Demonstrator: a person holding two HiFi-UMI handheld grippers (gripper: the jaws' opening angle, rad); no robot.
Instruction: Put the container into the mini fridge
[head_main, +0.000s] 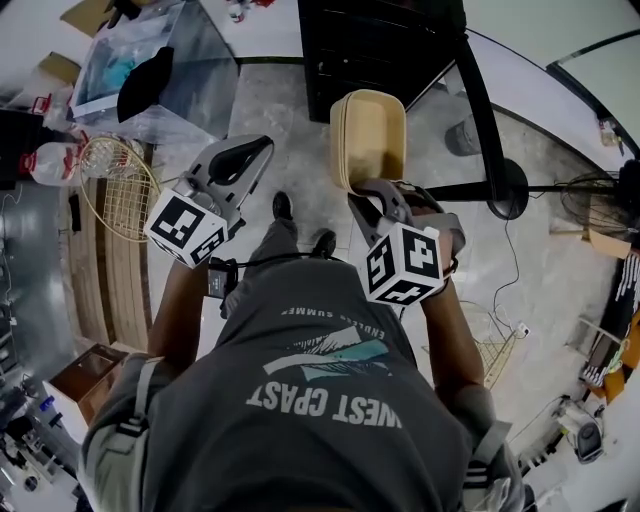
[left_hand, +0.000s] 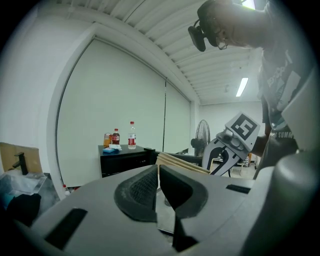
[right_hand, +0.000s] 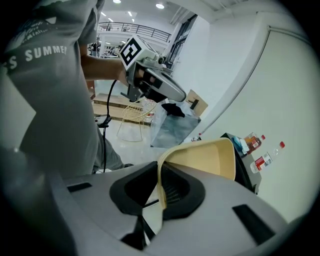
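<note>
A beige plastic container (head_main: 368, 138) hangs on edge in front of me, over the floor. My right gripper (head_main: 365, 195) is shut on its rim; the right gripper view shows the thin wall (right_hand: 205, 157) pinched between the pads. My left gripper (head_main: 245, 160) is held up to the left of the container, apart from it, with its jaws (left_hand: 158, 185) shut on nothing. The black mini fridge (head_main: 380, 40) stands just beyond the container. In the left gripper view its door side (left_hand: 125, 157) looks closed. Its inside is hidden.
Bottles (left_hand: 131, 136) stand on top of the fridge. A clear plastic bag with dark things (head_main: 150, 60) and a wire frame (head_main: 115, 185) lie at the left. A fan (head_main: 600, 200) and a round stand base (head_main: 510, 190) are at the right, with a cable across the floor.
</note>
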